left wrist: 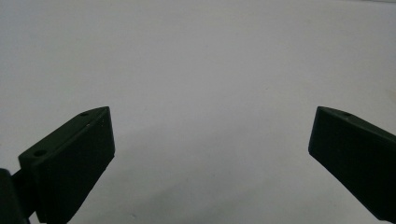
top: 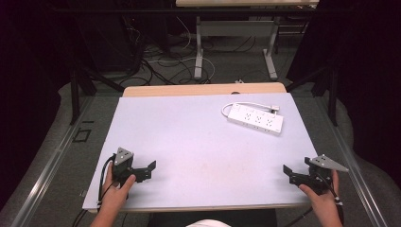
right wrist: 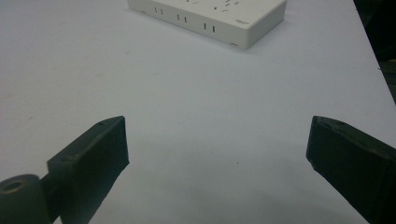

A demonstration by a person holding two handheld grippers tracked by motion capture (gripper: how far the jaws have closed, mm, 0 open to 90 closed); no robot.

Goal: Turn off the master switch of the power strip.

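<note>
A white rectangular plastic power strip point(top: 256, 118) lay flat on a pale grey-white surface point(top: 189, 142), toward its far right part, with its white cord point(top: 246, 105) looped just behind it. There was one power strip, and its top showed three groups of sockets. It sat clear of every edge, probably set out that way so either hand could come at it without obstruction.

Two black two-jaw grippers were held by a person, one in each hand, both well apart from the power strip and nearer the person than it. The left gripper point(top: 146, 170) rested low over the surface, far to the left of the power strip, and pointed across the bare surface. Its jaws stood wide apart with nothing between them.

The right gripper point(top: 289, 174) sat almost straight in front of the power strip on the person's side. In the right gripper view, that right gripper point(right wrist: 217, 149) looked along the surface with the power strip point(right wrist: 210, 18) ahead, so it seemed lined up for an approach. Its jaws also stood wide apart and held nothing.

The spread jaws and low, waiting hands suggested a reach had not yet begun in earnest.

Beyond the surface, a floor with tangled cables point(top: 165, 61) was visible.
</note>
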